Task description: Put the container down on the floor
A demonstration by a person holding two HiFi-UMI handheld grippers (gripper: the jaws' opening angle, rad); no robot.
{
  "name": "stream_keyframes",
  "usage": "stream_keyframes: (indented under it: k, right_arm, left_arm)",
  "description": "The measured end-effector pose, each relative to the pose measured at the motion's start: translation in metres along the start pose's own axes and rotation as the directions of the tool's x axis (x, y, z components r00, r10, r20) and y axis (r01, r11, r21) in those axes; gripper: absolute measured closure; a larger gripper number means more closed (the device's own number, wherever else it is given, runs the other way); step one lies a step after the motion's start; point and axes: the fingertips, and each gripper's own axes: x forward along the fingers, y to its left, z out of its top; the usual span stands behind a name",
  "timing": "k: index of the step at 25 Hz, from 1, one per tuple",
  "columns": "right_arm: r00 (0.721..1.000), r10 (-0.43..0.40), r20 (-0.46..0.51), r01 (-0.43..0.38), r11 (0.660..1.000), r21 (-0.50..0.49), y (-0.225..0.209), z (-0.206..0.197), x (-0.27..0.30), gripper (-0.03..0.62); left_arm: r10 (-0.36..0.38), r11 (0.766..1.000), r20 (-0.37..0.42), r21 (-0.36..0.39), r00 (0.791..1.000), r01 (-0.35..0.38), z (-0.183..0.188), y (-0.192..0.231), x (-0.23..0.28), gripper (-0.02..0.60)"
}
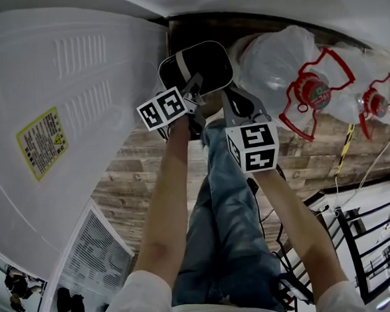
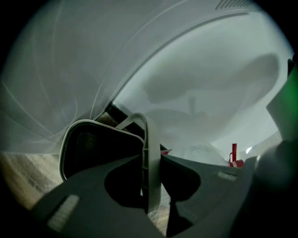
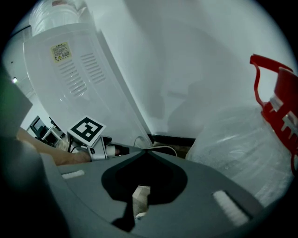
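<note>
Dim, greenish light fills both gripper views; strong fisheye bending and black vignette ring their edges, and near parts blur.

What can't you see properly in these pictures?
- Inside of the container: head view, too dark to tell whether it holds anything.
- Container's underside: head view, hidden by the container itself.
- Yellow label: head view, print too small.
- Water bottles: head view, the far ones cut off by the right edge.

I'm holding both forearms (image 1: 164,211) outstretched, my left gripper (image 1: 192,93) clamping the container handle (image 2: 152,139), my right gripper (image 1: 229,97) sitting pinched empty just right of it.
</note>
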Motion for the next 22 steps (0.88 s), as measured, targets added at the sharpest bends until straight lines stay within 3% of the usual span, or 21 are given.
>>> stream_keyframes:
  k: [3, 8, 10, 14, 22]
  right_arm:
    - [1.000, 0.013, -0.001, -0.013, 1.000, -0.007, 0.005, 0.001, -0.001, 0.571]
    - [1.000, 0.022, -0.004, -0.022, 1.000, -0.007, 0.009, 0.001, 0.000, 0.571]
    - [1.000, 0.029, -0.003, -0.029, 0.999, -0.012, 0.014, 0.002, 0.001, 0.571]
    - [0.999, 0.046, -0.004, -0.046, 0.999, -0.022, 0.022, 0.002, 0.003, 0.571]
    - [0.999, 0.039, -0.004, -0.039, 0.999, -0.029, 0.024, 0.003, 0.000, 0.571]
  left_arm:
    - [0.056, 0.998, 0.041, -0.030, 0.998, -0.055, 0.003, 0.018, -0.014, 0.397]
    - [0.176, 0.984, 0.048, -0.008, 0.983, -0.176, 0.001, 0.036, -0.031, 0.385]
    - [0.257, 0.966, 0.050, 0.009, 0.965, -0.258, -0.002, 0.047, -0.037, 0.373]
    - [0.412, 0.906, 0.052, 0.077, 0.910, -0.415, -0.008, 0.068, -0.052, 0.370]
    - [0.496, 0.862, 0.026, 0.110, 0.868, -0.495, -0.012, 0.088, -0.066, 0.351]
